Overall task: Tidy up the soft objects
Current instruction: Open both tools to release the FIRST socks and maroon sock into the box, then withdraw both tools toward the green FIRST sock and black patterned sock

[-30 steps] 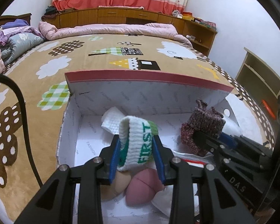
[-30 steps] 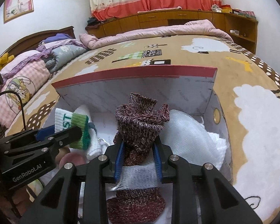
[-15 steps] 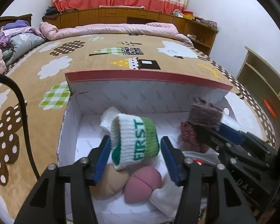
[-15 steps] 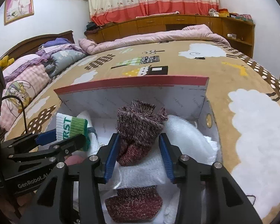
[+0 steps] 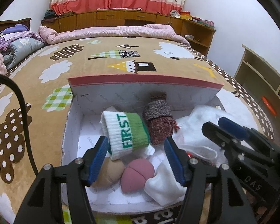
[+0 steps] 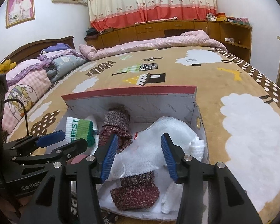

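An open white cardboard box (image 5: 145, 97) (image 6: 132, 100) with a red rim lies on the bed. Inside lie a white and green "FIRST" sock (image 5: 127, 132) (image 6: 78, 130), a maroon knit sock (image 5: 158, 123) (image 6: 115, 128), white mesh cloth (image 6: 164, 141) (image 5: 197, 128), a pink pad (image 5: 137, 175), a beige pad (image 5: 110, 171) and a white sock (image 5: 164, 183). My left gripper (image 5: 136, 158) is open and empty just short of the "FIRST" sock. My right gripper (image 6: 138, 155) is open and empty over the mesh cloth and another maroon sock (image 6: 136, 192).
The box sits on a brown bedspread (image 5: 46, 71) with cloud and house prints. Folded quilts and pillows (image 6: 28, 78) lie at the left, a pink blanket (image 5: 110, 32) at the far end. Wooden cabinets (image 5: 140, 17) line the wall and a shelf (image 5: 263, 80) stands at the right.
Both grippers opened and drew back. The left one let go of the "FIRST" sock and the right one let go of the maroon sock; both socks now lie in the box.
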Demonstrator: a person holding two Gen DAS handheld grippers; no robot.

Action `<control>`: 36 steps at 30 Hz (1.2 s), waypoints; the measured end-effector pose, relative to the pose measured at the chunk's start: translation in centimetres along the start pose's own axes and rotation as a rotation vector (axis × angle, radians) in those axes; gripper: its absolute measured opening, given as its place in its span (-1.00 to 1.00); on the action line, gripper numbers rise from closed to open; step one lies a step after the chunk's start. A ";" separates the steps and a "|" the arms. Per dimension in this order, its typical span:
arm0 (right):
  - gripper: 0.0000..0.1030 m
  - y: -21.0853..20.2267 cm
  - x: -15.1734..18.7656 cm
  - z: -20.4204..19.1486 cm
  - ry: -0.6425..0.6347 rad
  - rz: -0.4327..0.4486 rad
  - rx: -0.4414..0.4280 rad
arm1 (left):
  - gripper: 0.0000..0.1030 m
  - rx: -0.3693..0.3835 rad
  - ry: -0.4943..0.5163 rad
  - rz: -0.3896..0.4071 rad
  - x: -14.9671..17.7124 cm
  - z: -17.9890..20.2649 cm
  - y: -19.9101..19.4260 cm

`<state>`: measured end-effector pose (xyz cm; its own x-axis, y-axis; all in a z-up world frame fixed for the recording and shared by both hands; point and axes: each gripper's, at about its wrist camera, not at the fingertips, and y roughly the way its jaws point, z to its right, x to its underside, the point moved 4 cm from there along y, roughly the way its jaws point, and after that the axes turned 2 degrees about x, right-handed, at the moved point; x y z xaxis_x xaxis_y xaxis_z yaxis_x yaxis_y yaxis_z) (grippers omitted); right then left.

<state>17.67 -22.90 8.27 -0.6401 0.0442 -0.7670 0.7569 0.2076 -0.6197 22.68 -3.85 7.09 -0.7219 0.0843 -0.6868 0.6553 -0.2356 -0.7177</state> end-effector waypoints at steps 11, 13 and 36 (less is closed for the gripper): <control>-0.04 -2.7 0.2 -0.6 0.002 0.034 -0.007 | 0.28 -0.008 -0.021 -0.005 0.7 -0.2 -2.2; 0.01 -3.1 0.3 -0.7 0.004 0.039 -0.008 | 0.28 -0.010 -0.020 -0.007 0.9 -0.1 -2.6; 0.08 -9.1 3.4 -0.6 0.029 0.069 -0.019 | 0.29 -0.016 -0.028 -0.001 4.3 0.3 -8.0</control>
<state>8.52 -24.03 11.41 -0.5903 0.0868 -0.8025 0.7968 0.2218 -0.5621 14.26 -1.86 9.95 -0.7284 0.0572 -0.6828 0.6578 -0.2203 -0.7202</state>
